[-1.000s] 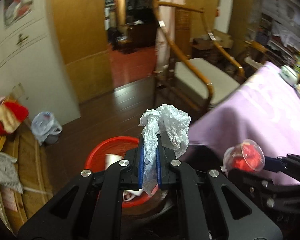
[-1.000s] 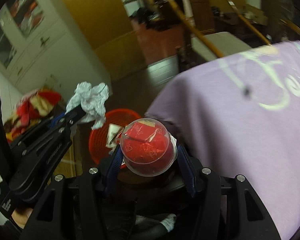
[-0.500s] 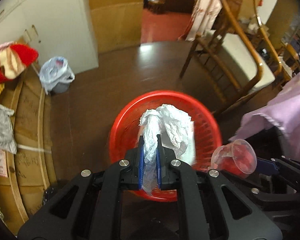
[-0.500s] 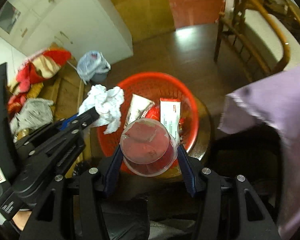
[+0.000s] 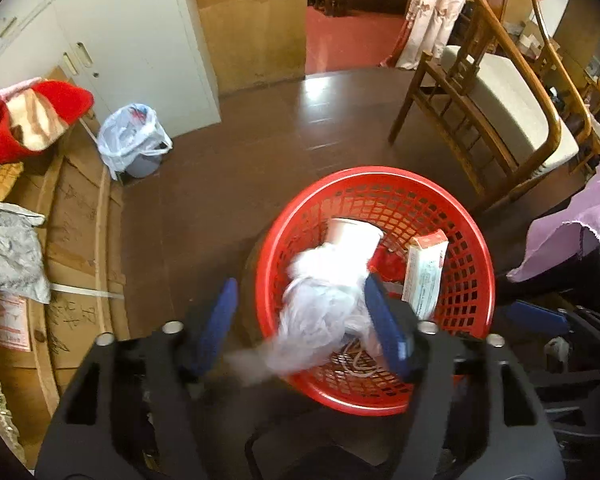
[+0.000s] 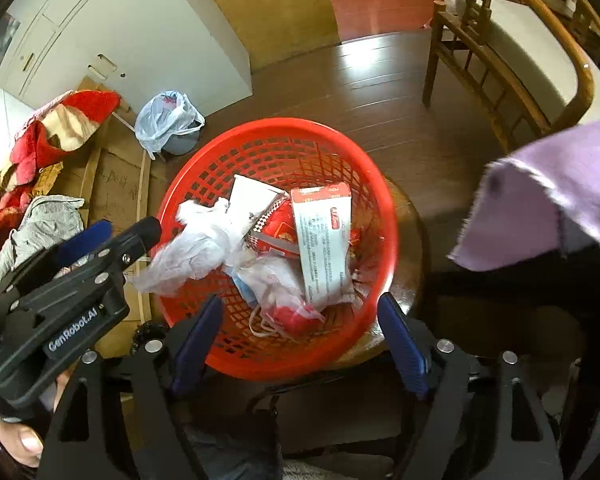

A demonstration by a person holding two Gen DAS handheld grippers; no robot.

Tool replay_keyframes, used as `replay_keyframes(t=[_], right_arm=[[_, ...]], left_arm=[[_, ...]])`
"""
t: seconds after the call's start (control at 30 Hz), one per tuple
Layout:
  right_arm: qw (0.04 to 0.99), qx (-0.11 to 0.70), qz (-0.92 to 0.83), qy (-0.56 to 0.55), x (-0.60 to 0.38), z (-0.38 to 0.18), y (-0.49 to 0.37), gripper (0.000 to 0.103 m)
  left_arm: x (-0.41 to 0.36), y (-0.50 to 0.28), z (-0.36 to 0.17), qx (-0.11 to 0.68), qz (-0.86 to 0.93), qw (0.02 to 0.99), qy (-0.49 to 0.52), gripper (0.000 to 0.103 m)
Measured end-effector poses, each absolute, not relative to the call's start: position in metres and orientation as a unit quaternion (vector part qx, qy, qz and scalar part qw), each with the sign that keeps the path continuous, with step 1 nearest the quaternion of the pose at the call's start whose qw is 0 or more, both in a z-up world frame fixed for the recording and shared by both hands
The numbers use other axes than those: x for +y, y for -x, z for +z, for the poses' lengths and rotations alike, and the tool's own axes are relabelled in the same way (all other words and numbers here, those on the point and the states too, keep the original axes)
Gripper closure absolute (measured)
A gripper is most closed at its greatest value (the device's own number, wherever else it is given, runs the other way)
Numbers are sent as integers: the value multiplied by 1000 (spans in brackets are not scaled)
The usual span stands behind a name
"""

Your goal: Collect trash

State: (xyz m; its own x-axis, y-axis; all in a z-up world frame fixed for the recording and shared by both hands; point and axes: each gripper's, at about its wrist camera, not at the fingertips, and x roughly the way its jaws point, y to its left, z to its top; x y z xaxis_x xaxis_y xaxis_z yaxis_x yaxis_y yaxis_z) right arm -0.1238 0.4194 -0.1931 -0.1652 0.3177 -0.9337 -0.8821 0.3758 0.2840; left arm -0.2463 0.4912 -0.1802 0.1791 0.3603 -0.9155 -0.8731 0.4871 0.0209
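Both grippers point steeply down over the red basket [image 6: 277, 148], a round plastic bin with a lattice wall. The left gripper [image 5: 304, 318] has its blue-padded fingers spread wide, and the crumpled white plastic bag [image 5: 320, 308] sits between them, motion-blurred; it lies close against the pad at 3 o'clock, though I cannot tell whether it touches. In the right wrist view that same bag [image 6: 196, 248] hangs over the basket's rim at 9 o'clock, thin and wrinkled. The right gripper [image 6: 300, 340] is also splayed wide with nothing between its fingers. Inside the basket lie a flat red-and-white carton [image 6: 324, 240] toward 3 o'clock, a white paper cup [image 6: 252, 200] toward 12, and a clear, rounded plastic cup with red contents [image 6: 288, 300] at 6. A purple cloth [image 6: 556, 196] drapes in at 3 o'clock, and a curved wooden chair [image 6: 512, 64] stands at 1 o'clock.
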Motion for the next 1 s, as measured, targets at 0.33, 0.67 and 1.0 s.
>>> replay_keyframes(t=[0.33, 0.67, 1.0], right_arm=[[642, 507, 495, 294, 355, -148, 141, 11], [691, 478, 455, 294, 309, -116, 150, 10], [709, 458, 445, 299, 300, -105, 159, 10]], left_arm=[[465, 269, -156, 494, 462, 691, 256, 21], [434, 263, -116, 467, 447, 717, 263, 11], [410, 253, -95, 456, 421, 745, 244, 11]])
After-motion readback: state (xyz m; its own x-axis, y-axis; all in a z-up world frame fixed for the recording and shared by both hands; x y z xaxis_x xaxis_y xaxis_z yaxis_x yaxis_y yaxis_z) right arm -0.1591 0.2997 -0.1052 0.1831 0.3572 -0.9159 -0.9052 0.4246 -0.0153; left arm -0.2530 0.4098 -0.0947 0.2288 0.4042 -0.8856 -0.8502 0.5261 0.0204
